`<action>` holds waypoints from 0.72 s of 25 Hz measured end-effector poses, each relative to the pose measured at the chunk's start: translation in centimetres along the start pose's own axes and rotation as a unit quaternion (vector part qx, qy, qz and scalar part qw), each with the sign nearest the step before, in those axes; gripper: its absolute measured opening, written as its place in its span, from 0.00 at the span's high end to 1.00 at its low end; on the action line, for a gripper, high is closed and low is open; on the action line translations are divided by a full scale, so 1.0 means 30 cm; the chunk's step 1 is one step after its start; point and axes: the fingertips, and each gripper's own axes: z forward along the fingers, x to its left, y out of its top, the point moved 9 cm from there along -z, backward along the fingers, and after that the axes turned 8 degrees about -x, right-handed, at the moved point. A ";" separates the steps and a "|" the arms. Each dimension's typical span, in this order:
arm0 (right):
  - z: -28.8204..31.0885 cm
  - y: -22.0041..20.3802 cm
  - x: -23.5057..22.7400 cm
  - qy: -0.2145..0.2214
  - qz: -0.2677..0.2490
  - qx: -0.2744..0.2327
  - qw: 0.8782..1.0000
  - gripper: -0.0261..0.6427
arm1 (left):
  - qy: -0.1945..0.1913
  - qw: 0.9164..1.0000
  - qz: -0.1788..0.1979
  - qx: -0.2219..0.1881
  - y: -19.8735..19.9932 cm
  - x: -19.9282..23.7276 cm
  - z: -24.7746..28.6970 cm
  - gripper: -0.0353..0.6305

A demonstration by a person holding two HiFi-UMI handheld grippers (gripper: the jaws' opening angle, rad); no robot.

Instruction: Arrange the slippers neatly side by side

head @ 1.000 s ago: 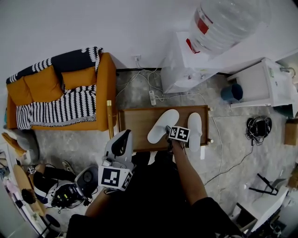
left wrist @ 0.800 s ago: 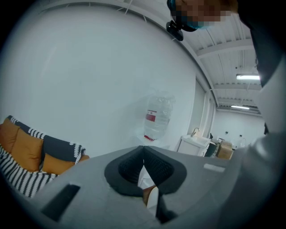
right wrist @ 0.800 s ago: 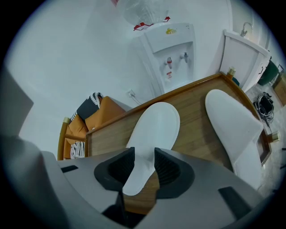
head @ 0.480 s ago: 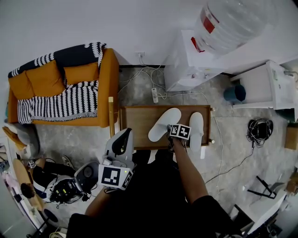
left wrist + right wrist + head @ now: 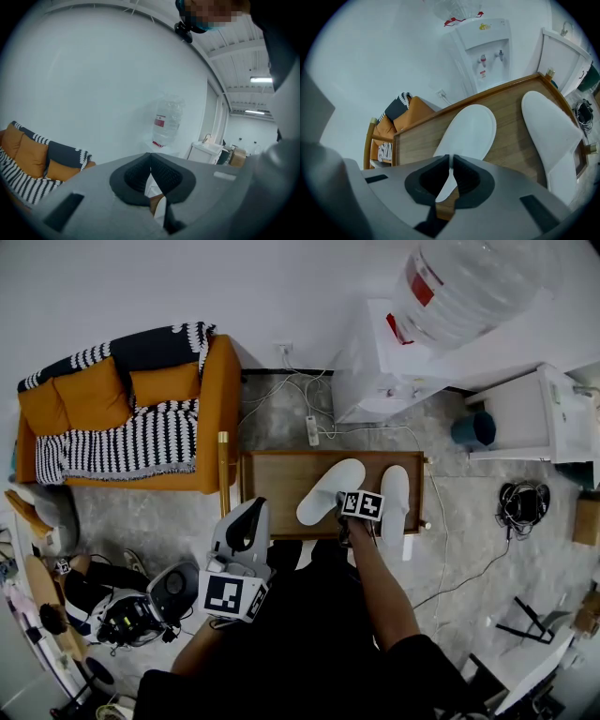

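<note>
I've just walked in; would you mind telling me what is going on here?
A person is working two hand-held grippers at a low wooden table with two white slippers on it. The right gripper is closing its jaws on the near end of the angled slipper, beside the straight slipper. The left gripper is shut, empty and off to the side.

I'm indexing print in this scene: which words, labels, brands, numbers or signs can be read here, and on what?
None reads clearly.
Red label on the water bottle: print too blurred to read.
Yellow badge on the water dispenser: too small to read.
Red sticker under its taps: too small to read.
Left marker cube and right marker cube: black-and-white square codes, no words.
</note>
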 end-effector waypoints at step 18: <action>-0.148 0.034 -0.009 0.040 -0.128 0.005 0.991 0.92 | -0.006 1.000 -0.008 -0.009 -0.014 -0.128 0.007 0.92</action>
